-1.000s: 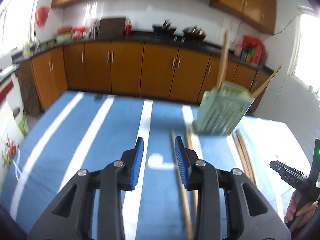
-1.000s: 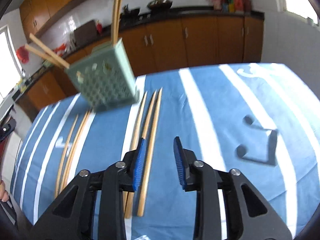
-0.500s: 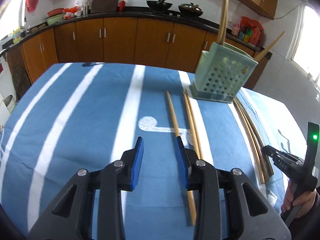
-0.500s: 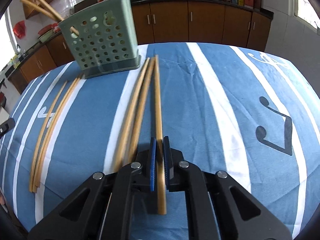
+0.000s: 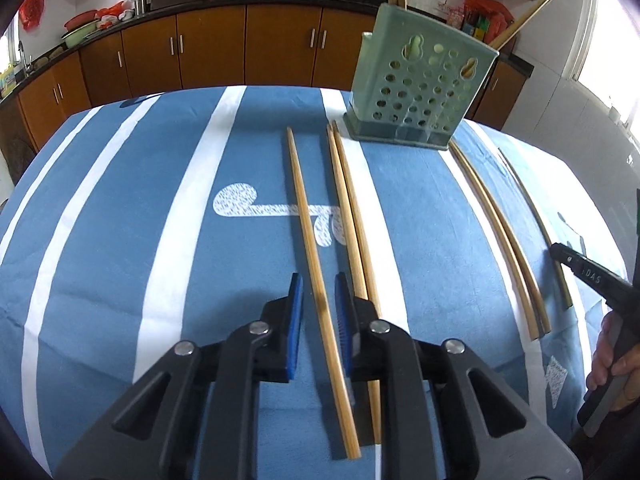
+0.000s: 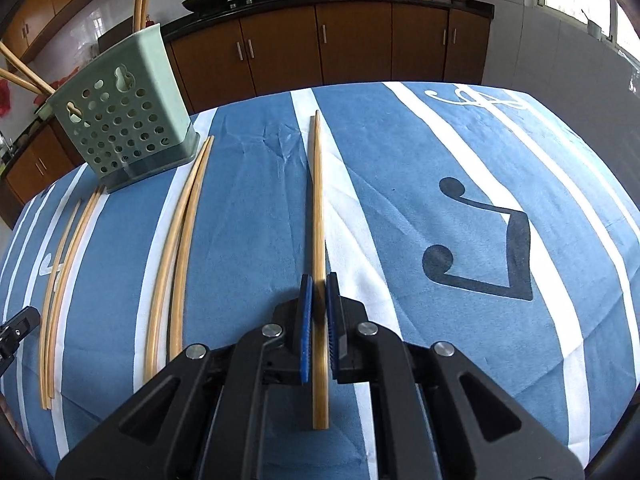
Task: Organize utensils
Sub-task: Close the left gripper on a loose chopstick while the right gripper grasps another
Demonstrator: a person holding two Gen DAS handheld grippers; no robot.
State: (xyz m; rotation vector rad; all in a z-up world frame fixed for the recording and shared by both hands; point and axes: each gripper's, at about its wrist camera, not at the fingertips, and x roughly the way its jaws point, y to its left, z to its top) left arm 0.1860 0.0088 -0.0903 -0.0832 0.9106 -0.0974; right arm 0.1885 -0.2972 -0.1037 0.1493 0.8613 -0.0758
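Note:
A green perforated utensil holder [image 5: 416, 92] stands on the blue striped tablecloth, also in the right wrist view [image 6: 124, 120], with several chopsticks standing in it. My left gripper [image 5: 319, 284] is open and low over the cloth, its blue pads either side of one lying chopstick [image 5: 308, 216]. Two more chopsticks [image 5: 352, 216] lie just to its right. My right gripper [image 6: 319, 284] is shut on a single chopstick [image 6: 318, 200] and holds it slightly above the cloth. A pair of chopsticks [image 6: 180, 240] lies to its left.
Another chopstick pair [image 5: 500, 232] lies right of the holder. The right gripper's body [image 5: 592, 280] and hand show at the left view's right edge. Wooden cabinets [image 5: 240, 44] and a counter with pans run behind the table. The tablecloth [image 6: 480, 160] drapes over the edges.
My left gripper has come down and forward so its jaws straddle a chopstick. My right gripper closed on a chopstick and has lifted it clear of the neighbouring pair.

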